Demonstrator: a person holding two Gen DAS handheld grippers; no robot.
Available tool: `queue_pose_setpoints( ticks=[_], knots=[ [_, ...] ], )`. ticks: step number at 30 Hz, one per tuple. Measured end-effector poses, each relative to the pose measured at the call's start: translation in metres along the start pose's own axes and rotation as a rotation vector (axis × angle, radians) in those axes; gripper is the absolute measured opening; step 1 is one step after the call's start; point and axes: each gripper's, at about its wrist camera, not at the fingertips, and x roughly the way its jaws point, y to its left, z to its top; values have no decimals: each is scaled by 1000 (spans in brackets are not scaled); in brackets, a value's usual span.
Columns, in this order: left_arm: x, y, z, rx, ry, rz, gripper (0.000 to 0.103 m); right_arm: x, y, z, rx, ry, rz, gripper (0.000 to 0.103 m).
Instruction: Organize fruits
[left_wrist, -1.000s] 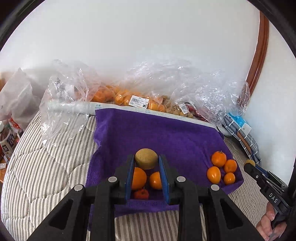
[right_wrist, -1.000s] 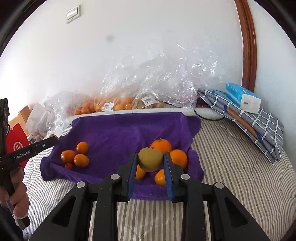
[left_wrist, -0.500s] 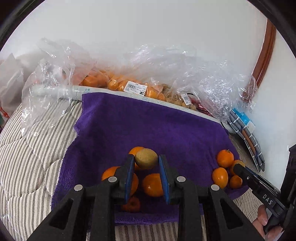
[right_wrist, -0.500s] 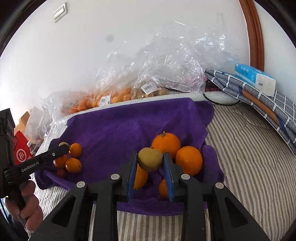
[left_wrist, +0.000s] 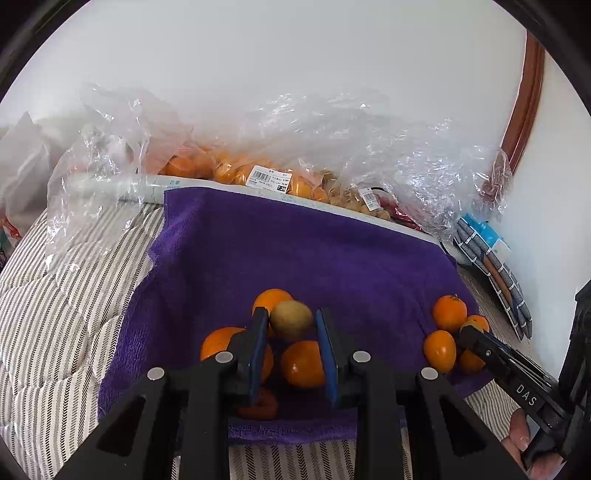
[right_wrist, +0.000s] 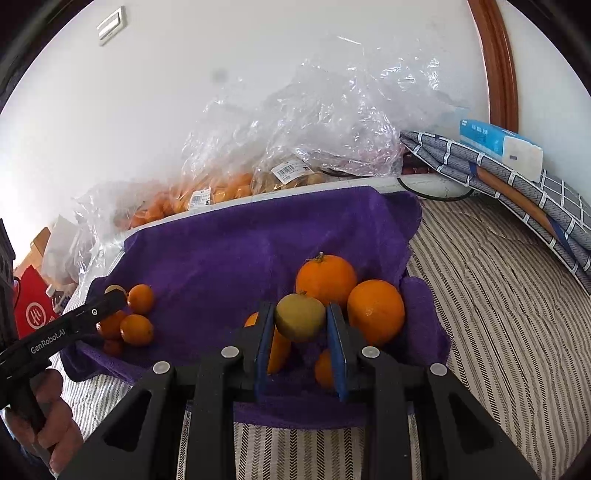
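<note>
Between the pads: each gripper is clenched on a round yellow-green fruit; the left gripper (left_wrist: 291, 325) holds the left fruit (left_wrist: 291, 319) and the right gripper (right_wrist: 300, 325) holds the right fruit (right_wrist: 300, 322), each pinched at its widest part and clear of the cloth.
Drop relation: the left pile of oranges (left_wrist: 303, 363) lies directly below and just beyond the left fingertips; the right pile of larger oranges (right_wrist: 375, 310) lies just ahead and to the right of the right fingertips.
Long axis: both held fruits look nearly round, so none can be made out.
Nearer hand: each gripper hangs over its own pile, well apart from the other's; the purple terry towel (right_wrist: 240, 258) carries both piles on the striped quilt (right_wrist: 498, 295).
Beyond: clear plastic bags of fruit (left_wrist: 258, 173) sit past the towel's far edge, by the white wall.
Hidden: gripper bodies cover the towel's near middle; fruit beneath the jaws is partly cut off; whether the held fruits touch the piles cannot be told.
</note>
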Motion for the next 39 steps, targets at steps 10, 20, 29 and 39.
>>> queue_pose_setpoints(
  ticks=[10, 20, 29, 39],
  knots=[
    [-6, -6, -3, 30, -36, 20, 47, -6, 2, -2, -10, -40, -8, 50],
    [-22, -9, -3, 57, -5, 33, 53, -17, 4, 2, -11, -16, 21, 55],
    [-75, -25, -19, 78, -6, 68, 62, -81, 16, -1, -4, 0, -18, 61],
    [-160, -49, -29, 117, -60, 130, 88, -175, 26, -14, 5, -23, -90, 65]
  ],
)
